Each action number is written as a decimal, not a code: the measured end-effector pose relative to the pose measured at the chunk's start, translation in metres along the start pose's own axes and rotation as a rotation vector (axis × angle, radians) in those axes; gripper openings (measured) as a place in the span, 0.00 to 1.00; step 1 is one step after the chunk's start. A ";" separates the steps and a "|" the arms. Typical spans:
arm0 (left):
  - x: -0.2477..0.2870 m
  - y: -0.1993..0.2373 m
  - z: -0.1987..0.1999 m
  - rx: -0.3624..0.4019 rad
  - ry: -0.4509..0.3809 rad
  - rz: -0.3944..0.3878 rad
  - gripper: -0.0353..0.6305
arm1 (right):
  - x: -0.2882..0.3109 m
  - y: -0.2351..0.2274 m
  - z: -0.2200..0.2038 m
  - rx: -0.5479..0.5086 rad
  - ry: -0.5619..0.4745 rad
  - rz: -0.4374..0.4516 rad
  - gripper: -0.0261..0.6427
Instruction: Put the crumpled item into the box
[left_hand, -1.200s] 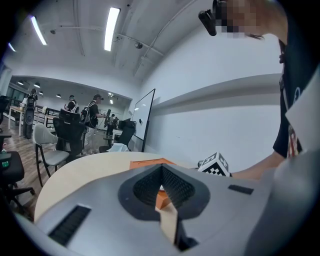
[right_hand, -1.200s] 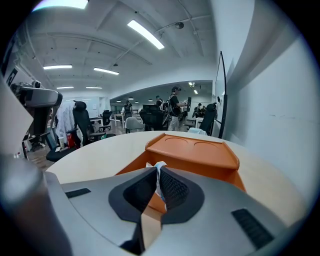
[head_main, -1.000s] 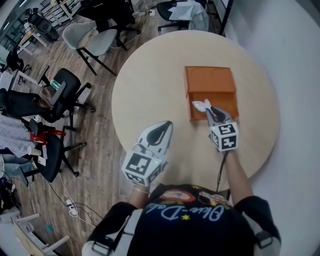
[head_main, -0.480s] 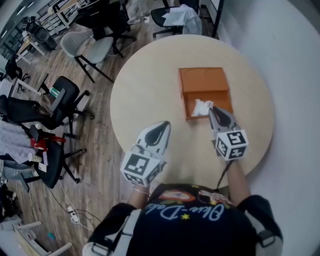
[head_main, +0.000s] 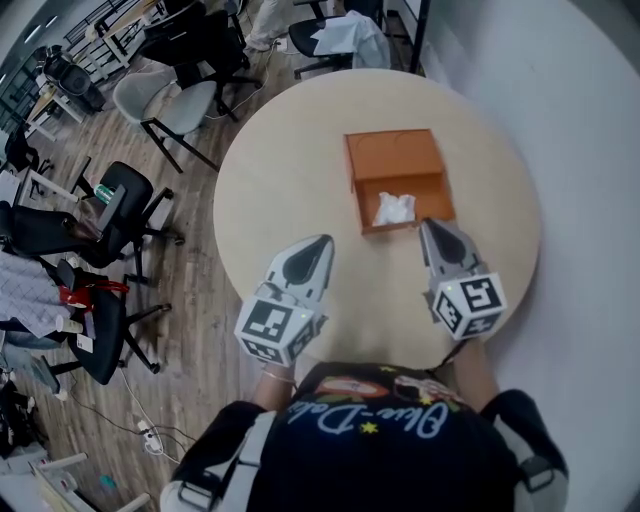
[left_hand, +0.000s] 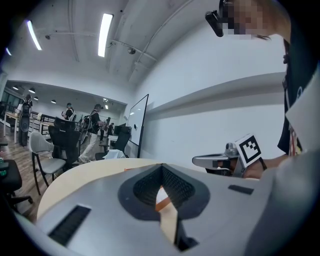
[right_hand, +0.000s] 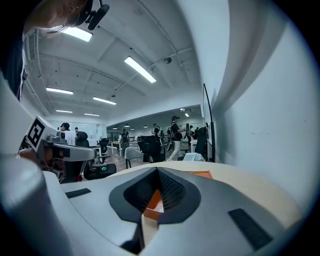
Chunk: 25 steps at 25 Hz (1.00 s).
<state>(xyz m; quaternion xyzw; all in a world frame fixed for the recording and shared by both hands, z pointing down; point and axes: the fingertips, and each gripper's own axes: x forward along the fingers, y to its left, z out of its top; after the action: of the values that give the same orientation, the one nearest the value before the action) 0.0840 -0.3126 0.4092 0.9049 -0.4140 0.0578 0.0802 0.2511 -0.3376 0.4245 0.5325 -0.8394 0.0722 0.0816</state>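
An orange box (head_main: 392, 155) stands open on the round beige table (head_main: 290, 180). The crumpled white item (head_main: 393, 208) lies inside the box's near compartment, touched by nothing. My right gripper (head_main: 428, 226) is just in front of the box's near right corner, shut and empty. Over the table's near left part, my left gripper (head_main: 319, 244) is also shut and holds nothing. In the right gripper view the jaws (right_hand: 156, 192) meet, with the orange box (right_hand: 200, 174) beyond them. The left gripper view shows shut jaws (left_hand: 161, 187) and the right gripper (left_hand: 220, 161) to the side.
Several black and grey office chairs (head_main: 130, 190) stand on the wooden floor left of the table, and one with white cloth (head_main: 345, 30) behind it. A pale wall (head_main: 560, 120) runs along the right. People stand far off in the room (right_hand: 175, 132).
The right gripper has let go of the crumpled item, which now lies in the box, and has drawn back toward the person. The left gripper has barely moved.
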 end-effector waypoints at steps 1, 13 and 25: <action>0.000 0.000 0.000 0.000 0.001 -0.002 0.04 | -0.002 0.002 0.002 0.001 -0.003 0.001 0.04; 0.000 0.001 -0.011 -0.010 0.014 -0.003 0.04 | -0.009 0.012 0.005 -0.057 -0.014 0.017 0.04; -0.002 0.009 -0.013 -0.034 0.017 0.014 0.04 | -0.003 0.016 0.006 -0.057 0.004 0.035 0.04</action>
<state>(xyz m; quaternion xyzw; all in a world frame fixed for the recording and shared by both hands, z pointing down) 0.0754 -0.3138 0.4228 0.8999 -0.4207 0.0589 0.0987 0.2375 -0.3292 0.4174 0.5149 -0.8503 0.0507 0.0970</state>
